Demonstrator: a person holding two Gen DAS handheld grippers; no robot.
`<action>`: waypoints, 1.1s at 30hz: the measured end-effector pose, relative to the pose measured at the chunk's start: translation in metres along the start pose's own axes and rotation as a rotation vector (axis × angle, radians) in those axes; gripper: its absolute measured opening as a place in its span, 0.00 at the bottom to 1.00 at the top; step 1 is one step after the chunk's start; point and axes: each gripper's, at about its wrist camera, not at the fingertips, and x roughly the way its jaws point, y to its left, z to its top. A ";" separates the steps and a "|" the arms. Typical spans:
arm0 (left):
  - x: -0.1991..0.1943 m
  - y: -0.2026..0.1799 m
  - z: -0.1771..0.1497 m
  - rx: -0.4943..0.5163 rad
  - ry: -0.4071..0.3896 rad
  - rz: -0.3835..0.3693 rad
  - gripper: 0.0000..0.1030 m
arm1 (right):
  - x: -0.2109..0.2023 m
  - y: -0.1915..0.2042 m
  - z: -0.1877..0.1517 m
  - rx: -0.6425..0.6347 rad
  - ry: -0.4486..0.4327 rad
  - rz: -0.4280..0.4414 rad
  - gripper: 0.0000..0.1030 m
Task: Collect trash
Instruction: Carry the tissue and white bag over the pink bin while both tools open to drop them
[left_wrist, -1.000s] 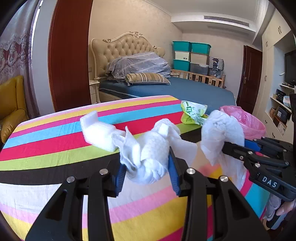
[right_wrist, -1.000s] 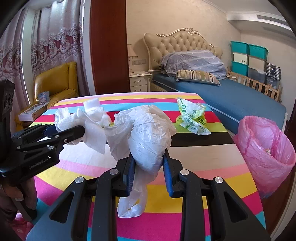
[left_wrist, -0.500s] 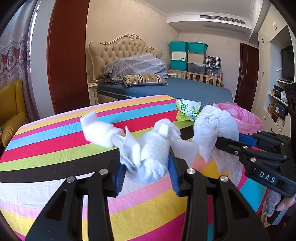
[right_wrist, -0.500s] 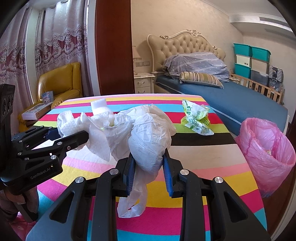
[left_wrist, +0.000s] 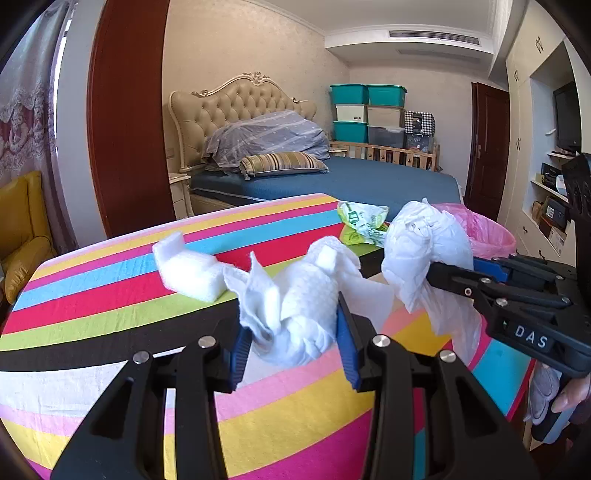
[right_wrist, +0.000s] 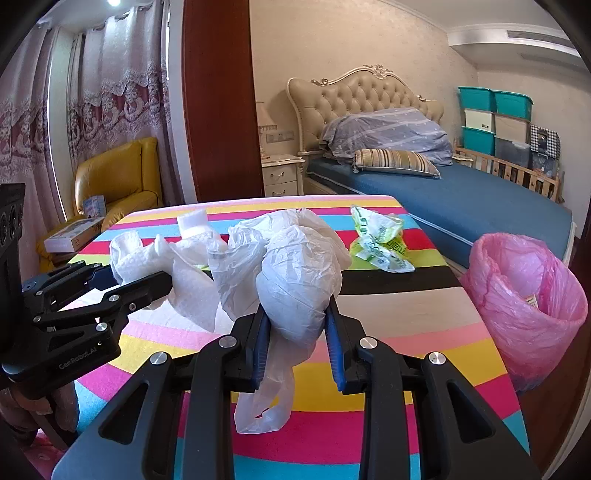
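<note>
My left gripper (left_wrist: 293, 332) is shut on a crumpled white paper towel (left_wrist: 299, 295) and holds it above the striped table (left_wrist: 110, 314). My right gripper (right_wrist: 297, 325) is shut on a crumpled white plastic bag (right_wrist: 295, 273), also held above the table; the bag shows in the left wrist view (left_wrist: 424, 243). A white foam piece (left_wrist: 184, 269) and a green-and-white wrapper (right_wrist: 380, 240) lie on the table. A bin lined with a pink bag (right_wrist: 524, 306) stands off the table's right edge.
A bed (right_wrist: 443, 192) with pillows is behind the table. A yellow armchair (right_wrist: 118, 177) and a box (right_wrist: 74, 234) are at the left. Stacked storage bins (left_wrist: 365, 114) and a dark door (left_wrist: 487, 144) are at the back.
Both grippers, still holding their trash, have drawn back and up a little from the table; the right gripper with the bag has shifted slightly toward the pink bin.
</note>
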 end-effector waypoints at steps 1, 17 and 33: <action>0.000 -0.001 0.001 0.003 -0.002 0.000 0.39 | -0.001 -0.002 0.000 0.004 -0.003 -0.002 0.27; 0.009 -0.027 0.019 0.032 0.001 -0.101 0.39 | -0.035 -0.068 0.006 0.104 -0.075 -0.120 0.27; 0.043 -0.102 0.047 0.135 0.034 -0.244 0.39 | -0.057 -0.147 -0.007 0.201 -0.083 -0.250 0.27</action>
